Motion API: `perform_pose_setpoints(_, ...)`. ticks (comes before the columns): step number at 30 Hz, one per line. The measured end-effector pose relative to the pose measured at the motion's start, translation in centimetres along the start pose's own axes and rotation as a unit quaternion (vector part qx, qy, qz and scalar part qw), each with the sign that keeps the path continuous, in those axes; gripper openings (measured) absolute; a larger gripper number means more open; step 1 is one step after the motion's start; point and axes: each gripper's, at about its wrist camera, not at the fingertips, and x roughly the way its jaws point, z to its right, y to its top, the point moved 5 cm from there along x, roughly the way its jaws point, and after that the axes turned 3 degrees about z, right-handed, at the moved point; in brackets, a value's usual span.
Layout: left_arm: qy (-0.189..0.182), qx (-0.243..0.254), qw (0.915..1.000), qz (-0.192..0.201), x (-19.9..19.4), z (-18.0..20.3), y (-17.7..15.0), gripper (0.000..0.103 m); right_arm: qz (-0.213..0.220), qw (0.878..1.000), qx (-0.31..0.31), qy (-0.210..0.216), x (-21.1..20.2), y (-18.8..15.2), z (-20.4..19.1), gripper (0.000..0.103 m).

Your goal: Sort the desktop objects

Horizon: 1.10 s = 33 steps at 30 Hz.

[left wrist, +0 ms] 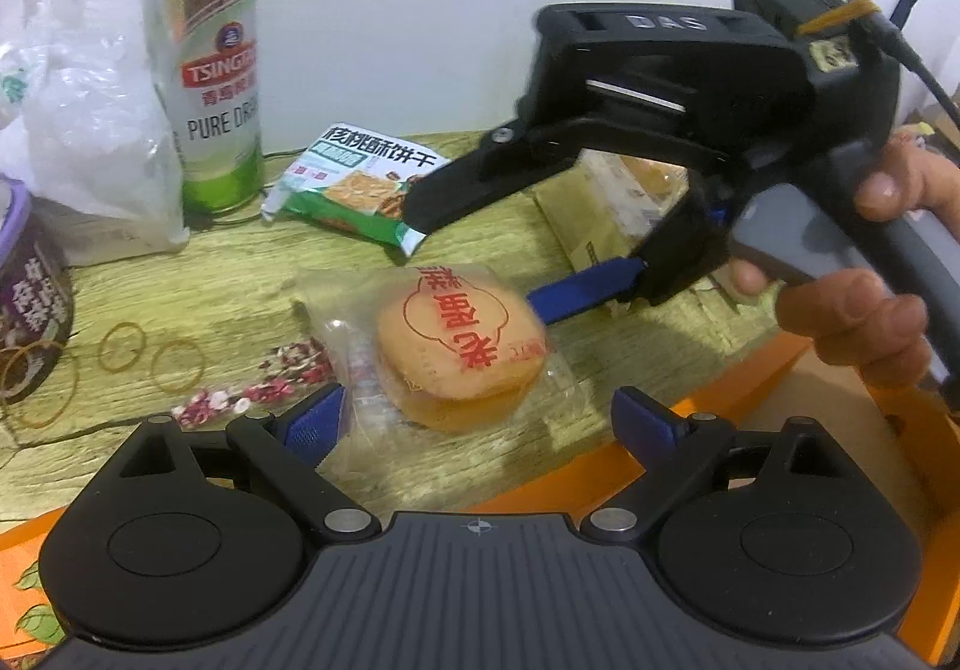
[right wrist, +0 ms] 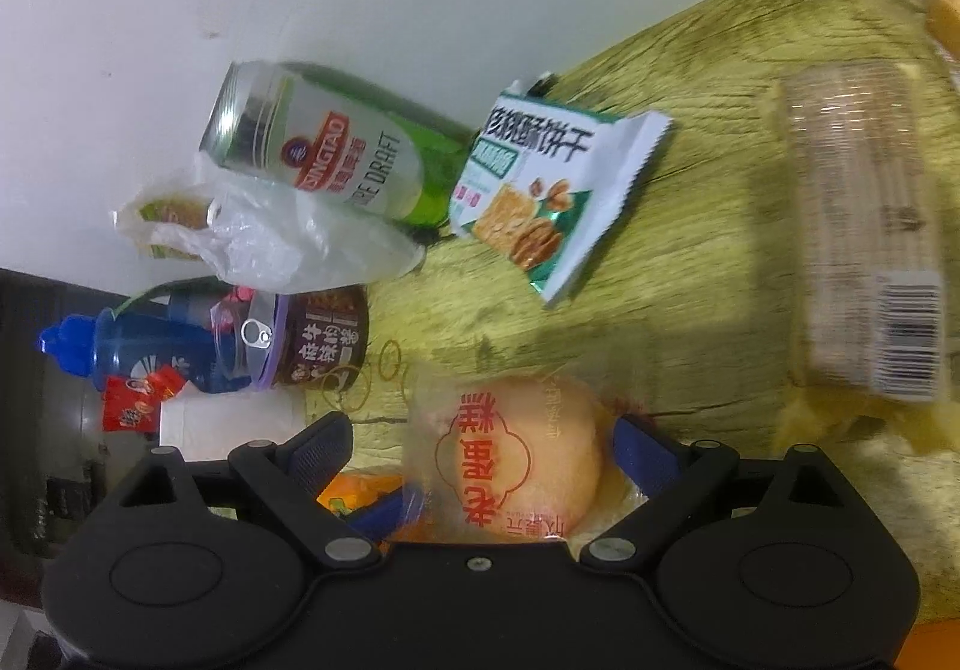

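Cake (left wrist: 459,346), round and golden in clear wrap with red characters, lies on the table (left wrist: 210,280); left gripper (left wrist: 480,421) spread wide, empty; right gripper (right wrist: 480,445) straddles it, jaws apart.

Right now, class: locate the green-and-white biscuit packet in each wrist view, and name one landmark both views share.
Left wrist view: the biscuit packet lies centre-left, right of the beer can.
Right wrist view: the biscuit packet sits upper centre, right of the tilted-looking beer can.
Shared landmark: the wrapped round cake.
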Motion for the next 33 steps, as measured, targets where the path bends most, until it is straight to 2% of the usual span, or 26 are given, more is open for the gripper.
perform_pose_setpoints(6, -0.009, -0.014, 0.9996, 0.024, 0.9, -0.1, 1.0, 0.096, -0.003, 1.0, 0.001, 0.006, -1.3, -0.5, 0.7, 0.097)
perform_pose_setpoints(10, -0.008, -0.032, 0.9987, 0.037, 0.9, -0.8, 1.6, 0.096, -0.007, 1.0, 0.002, 0.025, -1.9, -0.7, 0.7, 0.097)
perform_pose_setpoints(14, 0.005, -0.039, 0.9978, 0.052, -0.3, -1.7, 1.9, 0.097, 0.015, 0.999, -0.008, 0.028, -3.0, -0.1, 0.2, 0.096)
perform_pose_setpoints(18, 0.013, -0.036, 0.9981, 0.049, -0.9, -2.2, 1.6, 0.097, 0.032, 0.999, -0.017, 0.024, -3.3, 0.7, -0.1, 0.096)
perform_pose_setpoints(22, 0.021, -0.029, 0.9988, 0.034, -0.2, -2.3, 1.2, 0.094, 0.016, 1.0, -0.009, 0.009, -2.2, 0.3, 0.4, 0.096)
perform_pose_setpoints(25, 0.011, -0.019, 0.9992, 0.033, 0.3, -2.0, 0.8, 0.092, 0.008, 1.0, -0.008, -0.01, -1.7, -0.3, 1.1, 0.094)
perform_pose_setpoints(27, 0.009, -0.011, 0.9995, 0.03, 0.6, -1.6, 0.6, 0.089, 0.004, 1.0, -0.006, -0.023, -1.5, -0.7, 1.6, 0.09)
perform_pose_setpoints(29, 0.006, -0.003, 0.9997, 0.024, 1.0, -1.3, 0.4, 0.081, 0.002, 1.0, -0.004, -0.031, -1.2, -0.8, 2.0, 0.088)
perform_pose_setpoints(31, 0.008, 0.006, 0.9998, 0.018, 1.4, -0.9, 0.2, 0.08, -0.001, 0.999, -0.004, -0.036, -1.0, -0.9, 2.3, 0.085)
perform_pose_setpoints(33, 0.011, 0.013, 0.9997, 0.016, 1.6, -0.7, 0.1, 0.08, -0.01, 0.999, -0.009, -0.038, -0.5, -1.0, 2.5, 0.071)
